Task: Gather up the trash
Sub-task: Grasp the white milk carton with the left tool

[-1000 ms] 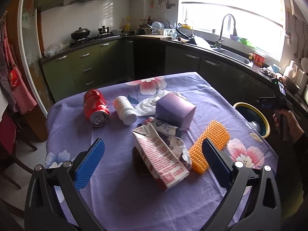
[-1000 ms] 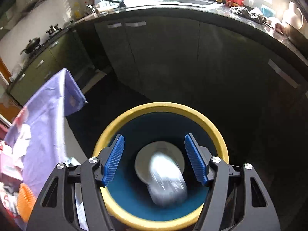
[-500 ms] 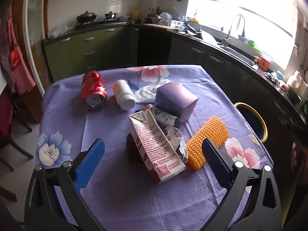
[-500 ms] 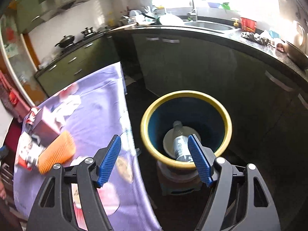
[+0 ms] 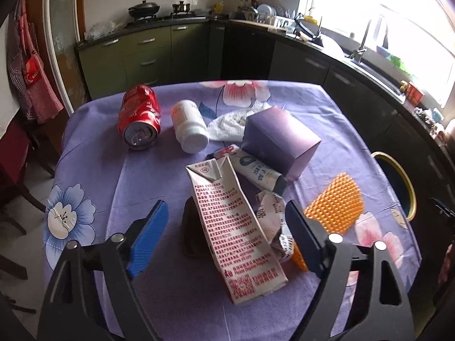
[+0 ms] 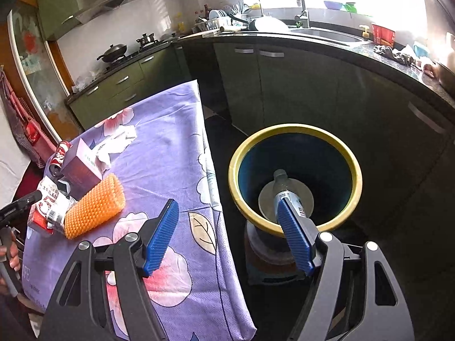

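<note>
My left gripper (image 5: pixel 227 236) is open over the table, its pads on either side of a flattened white and red carton (image 5: pixel 239 227). Beyond lie a crushed red can (image 5: pixel 139 116), a white pill bottle (image 5: pixel 190 126), a purple box (image 5: pixel 280 142), a tube (image 5: pixel 256 169), crumpled paper (image 5: pixel 274 221), a tissue (image 5: pixel 230 122) and an orange spiky piece (image 5: pixel 334 207). My right gripper (image 6: pixel 227 234) is open and empty between the table edge and the yellow-rimmed bin (image 6: pixel 295 130). A clear plastic bottle (image 6: pixel 287 193) lies inside the bin.
The table has a purple flowered cloth (image 6: pixel 170 147). The bin's rim also shows right of the table in the left wrist view (image 5: pixel 398 170). Dark kitchen cabinets (image 6: pixel 312 85) stand behind the bin. A chair (image 5: pixel 14 153) stands left of the table.
My right gripper has pulled up and back from over the bin; the bottle now lies at rest inside it. My left gripper has moved closer to the carton.
</note>
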A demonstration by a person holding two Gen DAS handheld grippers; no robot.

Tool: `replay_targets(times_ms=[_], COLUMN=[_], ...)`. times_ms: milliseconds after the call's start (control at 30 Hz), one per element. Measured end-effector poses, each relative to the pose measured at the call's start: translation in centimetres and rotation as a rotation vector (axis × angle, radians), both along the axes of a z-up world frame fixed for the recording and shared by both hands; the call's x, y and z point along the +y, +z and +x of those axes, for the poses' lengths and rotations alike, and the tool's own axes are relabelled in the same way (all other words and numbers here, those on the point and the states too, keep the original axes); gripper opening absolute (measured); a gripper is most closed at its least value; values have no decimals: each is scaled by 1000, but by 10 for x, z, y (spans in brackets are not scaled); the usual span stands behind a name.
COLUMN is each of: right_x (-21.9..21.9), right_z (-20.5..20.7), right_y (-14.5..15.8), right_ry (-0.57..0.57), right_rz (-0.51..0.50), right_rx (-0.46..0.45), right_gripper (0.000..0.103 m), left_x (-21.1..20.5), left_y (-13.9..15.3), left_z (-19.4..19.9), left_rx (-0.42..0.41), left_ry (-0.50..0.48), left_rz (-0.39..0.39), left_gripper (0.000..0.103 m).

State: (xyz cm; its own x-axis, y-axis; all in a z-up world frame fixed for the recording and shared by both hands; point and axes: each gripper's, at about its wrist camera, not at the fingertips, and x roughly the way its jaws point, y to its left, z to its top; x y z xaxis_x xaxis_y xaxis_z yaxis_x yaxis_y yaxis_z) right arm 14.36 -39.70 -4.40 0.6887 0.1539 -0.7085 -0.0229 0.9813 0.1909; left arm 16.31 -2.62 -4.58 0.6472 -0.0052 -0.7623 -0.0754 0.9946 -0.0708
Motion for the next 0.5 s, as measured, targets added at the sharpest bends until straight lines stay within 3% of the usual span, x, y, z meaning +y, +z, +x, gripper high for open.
replay_targets(times_ms=[133, 300, 500], right_x=[-2, -4, -1], right_z=[0, 2, 2], right_y=[-3, -6, -6], right_ry=[3, 0, 10], right_rz=[4, 10, 15], right_rx=[5, 14, 17], right_gripper=[71, 71, 71], left_x=[1, 3, 1], left_y=[-8, -15, -11], left_z=[5, 11, 5], left_rx=[26, 56, 35], left_ry=[4, -11, -40], left_rz=[0, -15, 4], left_gripper=[64, 34, 34])
